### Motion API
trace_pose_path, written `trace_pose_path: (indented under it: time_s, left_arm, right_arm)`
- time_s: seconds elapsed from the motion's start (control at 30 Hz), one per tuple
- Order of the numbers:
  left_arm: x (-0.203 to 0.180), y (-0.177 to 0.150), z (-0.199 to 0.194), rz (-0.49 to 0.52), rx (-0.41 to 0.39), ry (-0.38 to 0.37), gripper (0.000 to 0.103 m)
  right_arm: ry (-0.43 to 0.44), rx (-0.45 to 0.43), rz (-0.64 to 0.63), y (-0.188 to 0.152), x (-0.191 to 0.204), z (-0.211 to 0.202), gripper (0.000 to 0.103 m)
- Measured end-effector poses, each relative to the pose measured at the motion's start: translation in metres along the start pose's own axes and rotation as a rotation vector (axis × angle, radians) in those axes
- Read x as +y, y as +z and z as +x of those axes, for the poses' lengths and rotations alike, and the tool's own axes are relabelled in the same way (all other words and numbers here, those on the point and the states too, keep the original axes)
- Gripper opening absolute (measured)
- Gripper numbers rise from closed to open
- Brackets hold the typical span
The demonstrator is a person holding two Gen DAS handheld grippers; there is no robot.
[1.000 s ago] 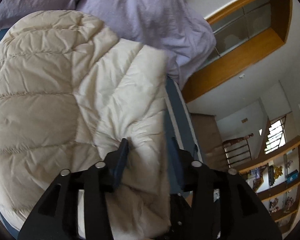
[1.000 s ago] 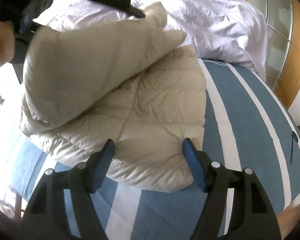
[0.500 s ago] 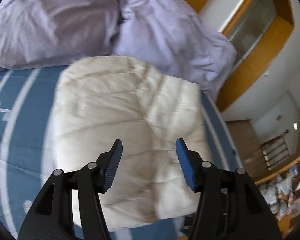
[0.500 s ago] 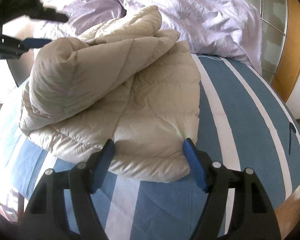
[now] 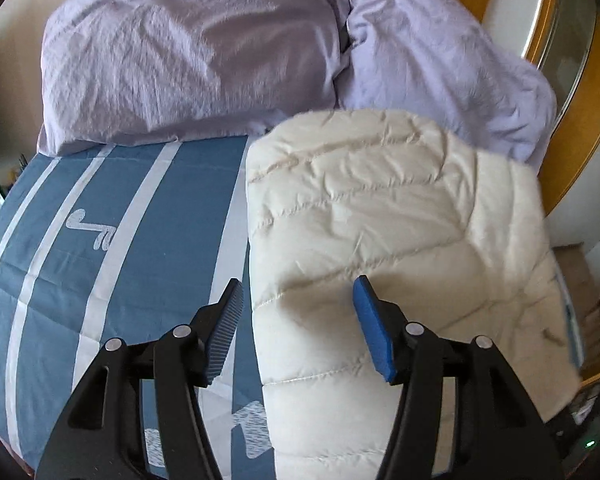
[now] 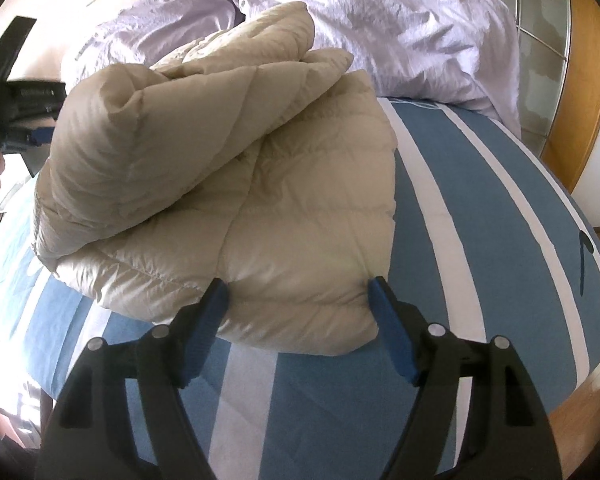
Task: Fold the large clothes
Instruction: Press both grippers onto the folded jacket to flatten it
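A cream quilted down jacket [image 5: 380, 240] lies folded in a thick bundle on the blue and white striped bed [image 5: 120, 240]. In the right wrist view the jacket [image 6: 240, 184] shows several stacked layers, the top fold puffed up. My left gripper [image 5: 298, 296] is open and empty, above the jacket's near left edge. My right gripper [image 6: 298, 292] is open, its fingertips close to the jacket's near edge, holding nothing. The left gripper also shows at the far left of the right wrist view [image 6: 24, 120].
Two lilac pillows [image 5: 188, 52] and a crumpled lilac duvet [image 6: 400, 28] lie at the head of the bed. A wooden framed cabinet [image 5: 572, 80] stands at the right. The bed's edge [image 6: 580, 380] is at the lower right.
My left gripper has let go of the jacket's top fold, opened and drawn back to the left. The fold now rests on the bundle. My right gripper has barely moved.
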State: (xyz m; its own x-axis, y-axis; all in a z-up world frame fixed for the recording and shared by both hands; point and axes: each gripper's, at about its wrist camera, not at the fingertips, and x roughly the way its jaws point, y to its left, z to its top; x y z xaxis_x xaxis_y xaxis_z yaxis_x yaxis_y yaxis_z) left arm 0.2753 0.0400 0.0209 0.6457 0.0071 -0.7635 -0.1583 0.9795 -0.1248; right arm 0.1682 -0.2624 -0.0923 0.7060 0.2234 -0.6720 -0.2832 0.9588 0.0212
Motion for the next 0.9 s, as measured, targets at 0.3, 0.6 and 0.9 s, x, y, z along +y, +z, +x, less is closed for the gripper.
trace_pose_path:
  time_s: [0.3, 0.6, 0.9]
  left_arm:
    - [-0.026, -0.017, 0.011, 0.078, 0.010, 0.019, 0.059]
    - [-0.041, -0.024, 0.016, 0.111, 0.009, 0.017, 0.059]
    - [-0.042, -0.028, 0.022, 0.108, 0.012, -0.010, 0.059]
  right_arm:
    - [0.001, 0.007, 0.008, 0.001, -0.002, 0.004, 0.073]
    - [-0.045, -0.015, 0.049, 0.008, -0.019, -0.003, 0.073]
    - [-0.136, -0.125, 0.114, 0.036, -0.050, -0.038, 0.068]
